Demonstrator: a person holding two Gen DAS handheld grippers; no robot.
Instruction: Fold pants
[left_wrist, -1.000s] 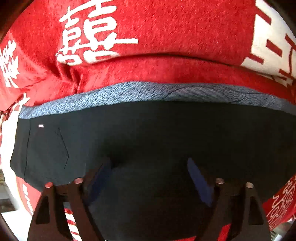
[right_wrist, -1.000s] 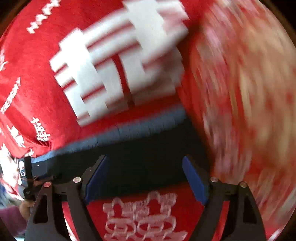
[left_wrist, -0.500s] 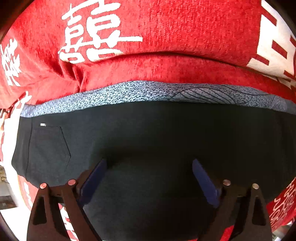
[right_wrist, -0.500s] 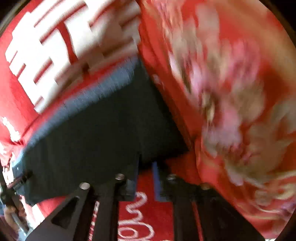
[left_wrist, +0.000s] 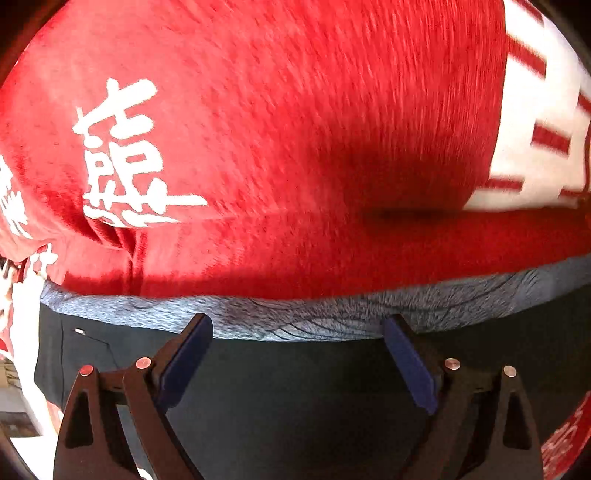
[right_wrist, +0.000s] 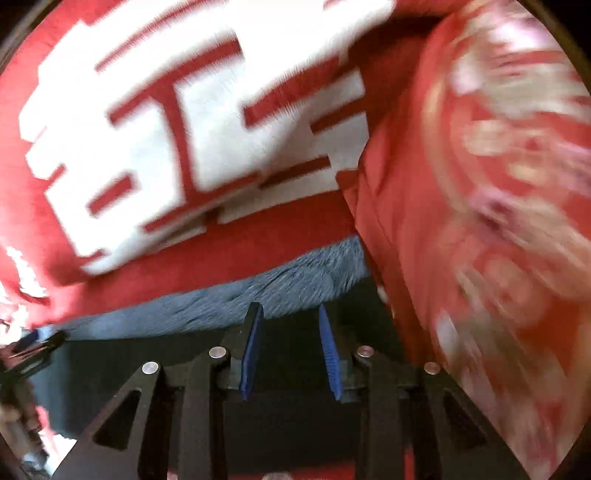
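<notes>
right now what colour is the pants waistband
Heathered blue-grey waistband on black pants; clearest in left wrist view.

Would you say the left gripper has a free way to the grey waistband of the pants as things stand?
Probably yes: the left gripper stands open right at the grey waistband of the pants, with nothing lying over that stretch; the red blanket lies beyond it.

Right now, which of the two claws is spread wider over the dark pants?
The left claw: its blue pads stand far apart above the grey waistband. The right claw is much narrower.
</notes>
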